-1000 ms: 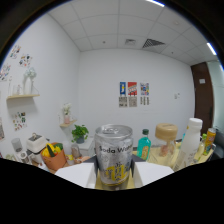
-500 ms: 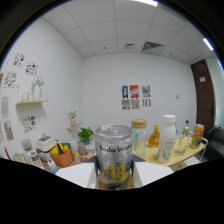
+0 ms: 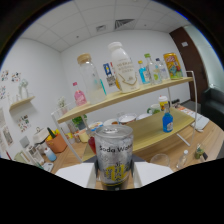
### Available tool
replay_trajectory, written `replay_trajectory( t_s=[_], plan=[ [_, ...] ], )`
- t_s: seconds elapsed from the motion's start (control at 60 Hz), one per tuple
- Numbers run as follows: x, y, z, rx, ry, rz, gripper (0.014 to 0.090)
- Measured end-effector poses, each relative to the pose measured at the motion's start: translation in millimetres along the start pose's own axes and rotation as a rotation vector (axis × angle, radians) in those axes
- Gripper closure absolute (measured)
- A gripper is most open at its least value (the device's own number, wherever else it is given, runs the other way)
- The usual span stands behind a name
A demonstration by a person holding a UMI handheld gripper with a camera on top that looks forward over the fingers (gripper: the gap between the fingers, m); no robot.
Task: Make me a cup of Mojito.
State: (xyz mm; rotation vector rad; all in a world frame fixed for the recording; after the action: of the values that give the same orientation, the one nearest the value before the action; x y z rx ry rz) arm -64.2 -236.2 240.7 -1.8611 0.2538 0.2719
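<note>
View had swung and tilted since half a second back; a two-tier wooden shelf of bottles now filled it. The gripper stayed clamped on the soda water can, both fingers pressing its sides. Likely step: carrying soda to the cup. Next needs a glass, just beyond; shelf posts and a blue bottle crowded near.

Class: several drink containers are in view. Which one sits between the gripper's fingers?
The soda water can, gripped by the gripper; every other bottle stands beyond on the wooden shelf.
</note>
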Motion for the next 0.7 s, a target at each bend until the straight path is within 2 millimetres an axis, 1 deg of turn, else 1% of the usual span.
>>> replay_trajectory(
  t_s=[0.067,0.117,0.233,0.333,0.433,0.55,0.7],
  plan=[
    [7,9,7,-0.007,-0.013,0.058,0.0537],
    [11,16,12,-0.02,-0.025,0.139,0.054],
    [19,17,20,-0.03,-0.074,0.392,0.0535],
    [22,11,27,-0.022,-0.131,0.609,0.0537],
    [25,-1,31,-0.008,-0.195,0.851,0.0538],
    [28,-14,31,0.016,-0.275,1.111,0.0538],
    [34,-21,31,0.034,-0.369,1.452,0.0539]
  ],
)
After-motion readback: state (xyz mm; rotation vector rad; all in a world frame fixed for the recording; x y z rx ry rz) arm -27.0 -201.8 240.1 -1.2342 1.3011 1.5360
